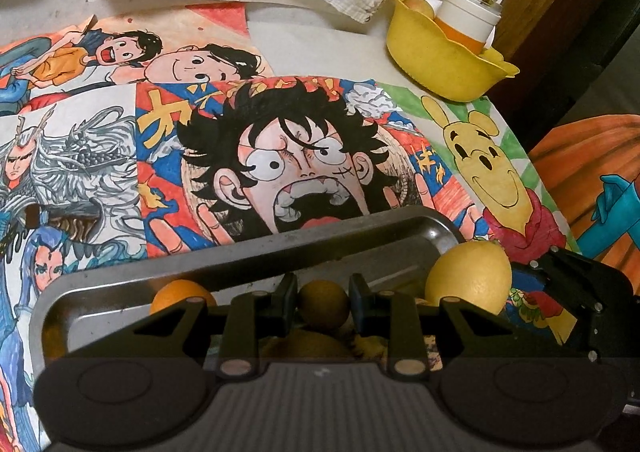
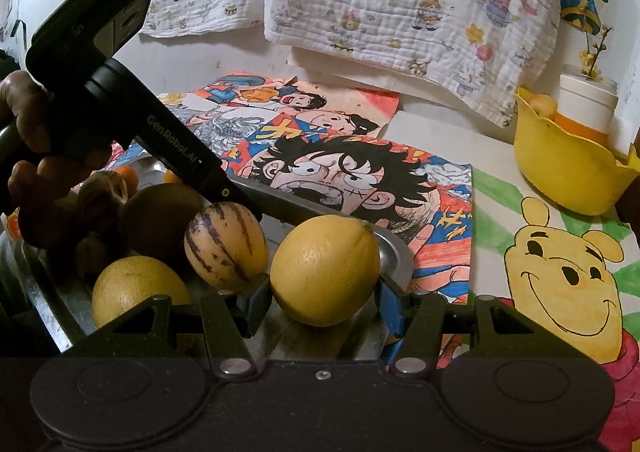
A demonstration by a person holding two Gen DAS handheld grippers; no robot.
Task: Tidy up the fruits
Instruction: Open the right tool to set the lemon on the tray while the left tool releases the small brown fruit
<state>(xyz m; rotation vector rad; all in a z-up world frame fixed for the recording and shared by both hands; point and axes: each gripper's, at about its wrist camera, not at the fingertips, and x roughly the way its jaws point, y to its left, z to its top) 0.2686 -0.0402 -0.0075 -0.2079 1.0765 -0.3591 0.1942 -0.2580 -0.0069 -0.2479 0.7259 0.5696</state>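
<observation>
In the metal tray at the near edge of the counter, the big yellow lemon sits right between the fingers of the right claw, dead ahead of it and close in. Its long axis runs roughly across the gap, blunt tip toward the tray's far right corner. The right claw is spread wide, a finger on each flank of the lemon; whether the pads actually touch the skin I cannot tell. The left claw hangs over the same tray farther left, its fingers partly parted around a small brownish round fruit, and again contact is not clear. A striped fruit and another yellow one lie just beside the lemon on its left. The yellow bowl stands well apart, off to the far right, already holding a fruit or two; I judge the right claw the nearer for carrying the lemon there
</observation>
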